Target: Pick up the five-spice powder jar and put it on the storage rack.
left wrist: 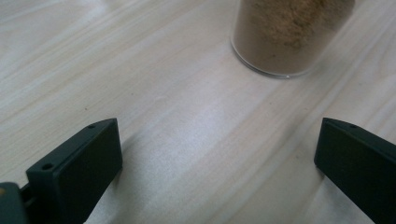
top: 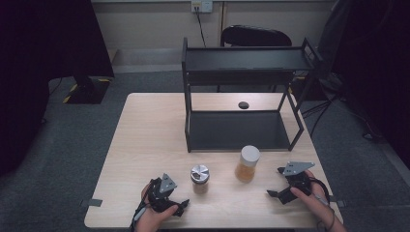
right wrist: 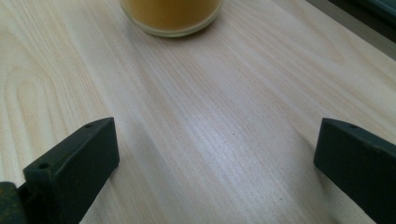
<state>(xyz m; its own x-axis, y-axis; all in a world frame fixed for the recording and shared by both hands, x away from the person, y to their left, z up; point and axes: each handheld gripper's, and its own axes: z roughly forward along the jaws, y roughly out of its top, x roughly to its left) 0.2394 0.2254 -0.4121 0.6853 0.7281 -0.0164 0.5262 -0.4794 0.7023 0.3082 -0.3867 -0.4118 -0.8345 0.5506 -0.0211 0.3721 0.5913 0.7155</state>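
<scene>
Currently both grippers rest low over the light wooden table (top: 145, 145), near its front edge, each held in one of the person's hands. Landmark for all positions: the black two-tier shelf rack (top: 241, 87) standing at the back half of the table.

Left gripper (top: 180, 205): jaws spread wide, nothing between them. It sits well in front of the rack and off its left front corner. In the left gripper view, bare wood lies between the two black jaws, and the base of a small glass jar of brown powder (left wrist: 285, 37) stands ahead, apart from both. From the high view this jar (top: 199, 178) carries a silver faceted lid and stands in front of the rack's lower shelf, left of centre.

Right gripper (top: 274, 182): jaws likewise wide apart, empty. It sits in front of the rack's right front leg. The right gripper view shows bare table between the jaws and the bottom of a jar of amber contents (right wrist: 171, 16) ahead, not touched. In the high view this taller jar (top: 247, 164) has a white lid and stands just in front of the rack's lower shelf, right of centre.

The two jars stand near each other but apart.
</scene>
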